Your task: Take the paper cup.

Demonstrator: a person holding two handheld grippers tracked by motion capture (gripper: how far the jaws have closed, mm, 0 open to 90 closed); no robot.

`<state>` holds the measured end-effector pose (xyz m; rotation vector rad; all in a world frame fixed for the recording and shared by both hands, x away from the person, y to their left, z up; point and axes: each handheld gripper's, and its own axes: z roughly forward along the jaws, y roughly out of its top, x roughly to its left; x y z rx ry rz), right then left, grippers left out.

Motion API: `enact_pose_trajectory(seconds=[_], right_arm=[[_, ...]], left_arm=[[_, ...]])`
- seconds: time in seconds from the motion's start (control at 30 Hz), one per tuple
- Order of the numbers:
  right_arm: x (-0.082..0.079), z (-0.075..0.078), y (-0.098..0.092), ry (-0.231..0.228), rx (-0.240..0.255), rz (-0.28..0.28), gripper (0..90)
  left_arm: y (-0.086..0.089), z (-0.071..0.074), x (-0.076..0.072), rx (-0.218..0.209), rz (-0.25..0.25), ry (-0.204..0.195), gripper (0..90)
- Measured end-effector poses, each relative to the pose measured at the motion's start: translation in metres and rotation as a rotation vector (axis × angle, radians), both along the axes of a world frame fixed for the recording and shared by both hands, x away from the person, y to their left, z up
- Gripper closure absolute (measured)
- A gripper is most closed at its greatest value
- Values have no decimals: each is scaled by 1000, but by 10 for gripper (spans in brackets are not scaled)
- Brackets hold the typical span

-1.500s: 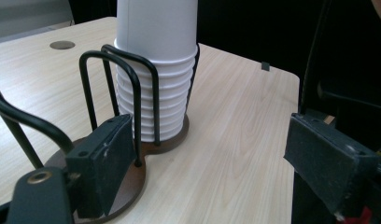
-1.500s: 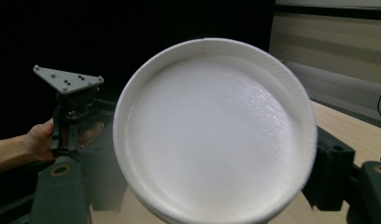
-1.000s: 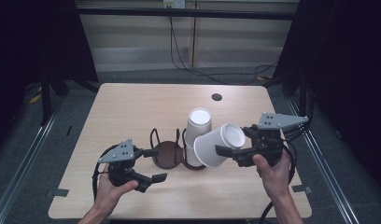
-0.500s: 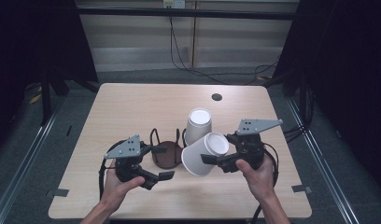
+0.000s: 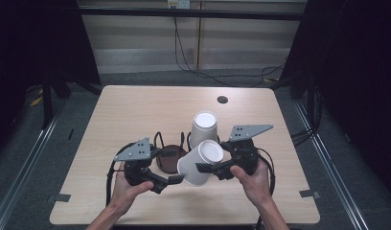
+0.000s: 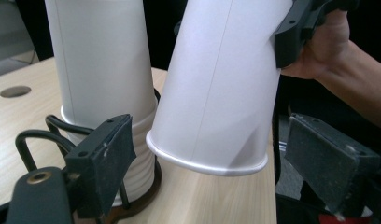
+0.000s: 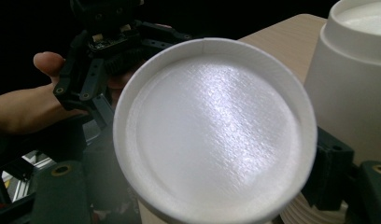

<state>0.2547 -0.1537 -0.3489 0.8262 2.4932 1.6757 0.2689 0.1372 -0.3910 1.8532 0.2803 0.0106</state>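
On the pale wooden worktop (image 5: pixel 136 110), the right gripper (image 5: pixel 213 168) pinched a tilted paper cup (image 5: pixel 199 163), mouth toward seven o'clock. The left gripper (image 5: pixel 170 181), jaws spread, sat at its rim, nearer than the racked cup (image 5: pixel 203 128) at twelve.

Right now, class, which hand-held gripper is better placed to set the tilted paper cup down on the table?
Right. The right hand-held gripper already clamps the tilted paper cup above the table; the left hand-held gripper sits open below its rim, holding nothing.

Wooden table (image 5: pixel 136 110) with round hole (image 5: pixel 222 99), cables on floor (image 5: pixel 222 76) behind
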Motion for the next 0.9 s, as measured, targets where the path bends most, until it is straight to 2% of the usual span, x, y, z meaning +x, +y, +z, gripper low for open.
enact_pose_trajectory(seconds=[0.1, 0.37, 0.43, 0.6, 0.63, 0.67, 0.9], right_arm=[[4, -3, 7, 19, -16, 22, 239], [7, -10, 18, 32, -3, 52, 241], [8, -12, 20, 37, -7, 57, 241], [9, -15, 24, 47, 4, 64, 241], [10, -16, 25, 51, 8, 70, 241], [10, -16, 27, 51, 7, 74, 242], [9, -17, 33, 51, 12, 86, 241]], left_arm=[[-1, -3, 1, 7, 4, 10, 157], [-2, -10, 2, 36, 9, 24, 154], [-2, -11, 3, 44, 1, 18, 155], [-8, -15, 2, 58, -31, 36, 153], [-10, -16, 3, 67, -33, 24, 144], [-12, -16, 3, 77, -42, 29, 123], [-16, -20, 3, 90, -50, 41, 102]])
